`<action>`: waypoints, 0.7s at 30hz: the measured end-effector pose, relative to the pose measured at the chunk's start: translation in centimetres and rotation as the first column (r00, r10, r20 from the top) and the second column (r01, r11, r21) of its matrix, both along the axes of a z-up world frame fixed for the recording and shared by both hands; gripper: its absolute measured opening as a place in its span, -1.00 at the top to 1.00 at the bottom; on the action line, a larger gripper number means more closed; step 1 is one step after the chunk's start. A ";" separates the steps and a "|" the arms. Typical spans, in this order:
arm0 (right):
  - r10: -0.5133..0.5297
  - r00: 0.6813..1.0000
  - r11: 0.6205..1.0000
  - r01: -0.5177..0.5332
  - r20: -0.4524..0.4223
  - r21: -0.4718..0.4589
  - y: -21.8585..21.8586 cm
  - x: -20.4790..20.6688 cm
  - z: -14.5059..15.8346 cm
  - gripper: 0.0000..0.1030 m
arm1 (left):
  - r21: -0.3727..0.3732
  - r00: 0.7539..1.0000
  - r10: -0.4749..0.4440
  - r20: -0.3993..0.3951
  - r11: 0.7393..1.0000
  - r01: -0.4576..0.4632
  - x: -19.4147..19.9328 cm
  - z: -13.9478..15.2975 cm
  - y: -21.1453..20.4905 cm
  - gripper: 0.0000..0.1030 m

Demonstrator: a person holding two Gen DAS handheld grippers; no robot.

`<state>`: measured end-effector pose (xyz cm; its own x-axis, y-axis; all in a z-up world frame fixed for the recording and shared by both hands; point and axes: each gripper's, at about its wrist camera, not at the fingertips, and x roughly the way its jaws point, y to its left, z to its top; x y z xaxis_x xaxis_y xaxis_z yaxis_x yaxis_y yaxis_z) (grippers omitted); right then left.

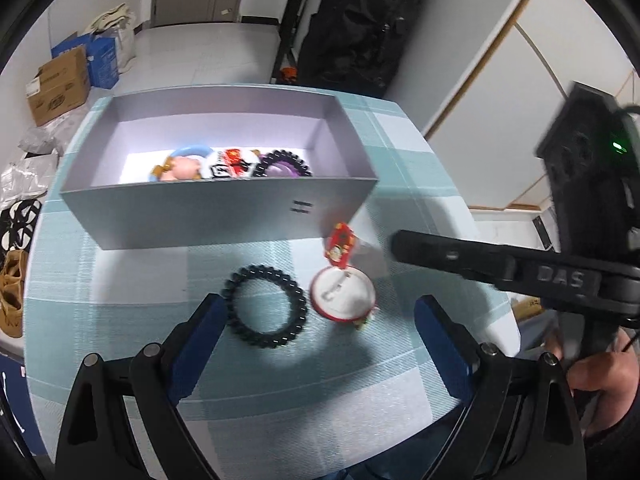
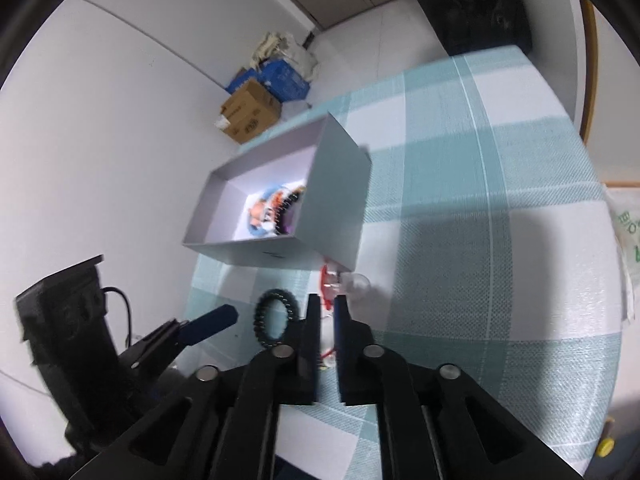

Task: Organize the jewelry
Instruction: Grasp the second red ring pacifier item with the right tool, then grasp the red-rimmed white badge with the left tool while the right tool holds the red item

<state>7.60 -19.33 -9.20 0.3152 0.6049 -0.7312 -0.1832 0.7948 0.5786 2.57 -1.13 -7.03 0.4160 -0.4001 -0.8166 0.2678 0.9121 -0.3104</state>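
Note:
A black bead bracelet (image 1: 266,306) lies on the checked tablecloth, just inside my left gripper's left finger. Beside it rests a round red and white bracelet (image 1: 343,296) with a red charm (image 1: 340,246). My left gripper (image 1: 320,316) is open above both, with nothing between its pads. My right gripper (image 2: 327,308) is shut to a thin slit; the red and white bracelet (image 2: 329,336) shows through it from below, and I see nothing pinched. In the left wrist view the right gripper (image 1: 398,246) reaches in from the right, near the charm. The black bracelet (image 2: 274,320) lies left of its fingers.
An open grey box (image 1: 192,216) stands behind the bracelets and holds several colourful pieces and a dark bead bracelet (image 1: 286,164). A clear plastic piece (image 2: 355,281) lies by the box corner. A hand (image 1: 600,376) grips the right tool. Cardboard boxes (image 1: 60,88) sit on the floor.

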 end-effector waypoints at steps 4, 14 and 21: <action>0.019 1.000 0.999 -0.019 0.007 -0.026 1.2 0.7 -0.3 0.36 | 0.019 1.000 -0.017 0.015 1.000 0.017 -0.7 0.2 0.2 -0.79; 0.073 0.996 0.970 -0.059 0.051 -0.237 4.8 1.4 -1.0 0.51 | 0.017 1.000 0.018 0.014 1.000 -0.018 -0.8 0.2 1.4 -0.79; 0.071 0.996 0.978 -0.058 0.058 -0.203 3.7 1.0 -0.7 0.74 | 0.014 1.000 0.009 0.030 1.000 -0.009 -0.5 0.5 0.9 -0.79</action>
